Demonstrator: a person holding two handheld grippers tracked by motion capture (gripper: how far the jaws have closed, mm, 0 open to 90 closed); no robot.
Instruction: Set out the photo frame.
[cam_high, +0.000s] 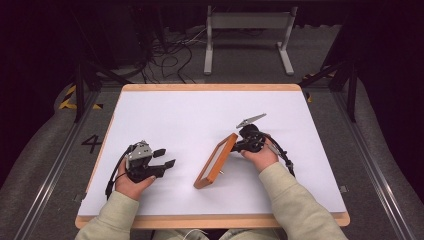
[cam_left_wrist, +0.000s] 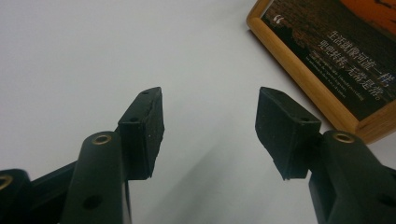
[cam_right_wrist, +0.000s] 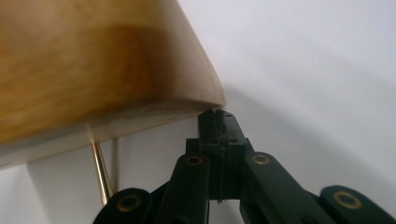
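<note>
The rectangular wooden picture frame with a dark printed picture (cam_high: 215, 161) stands tilted on its long edge near the middle of the white table top (cam_high: 200, 115), propped by the right gripper (cam_high: 239, 145), whose jaws are pressed together with nothing visibly between them, tips touching the frame's back corner beside the thin brass-coloured stand rod (cam_right_wrist: 100, 170). The left gripper (cam_high: 166, 158) rests well apart with jaws wide open and empty. To finish well, I judge the right hand should ease the frame back onto its rod slowly, keeping the bottom edge from sliding.
</note>
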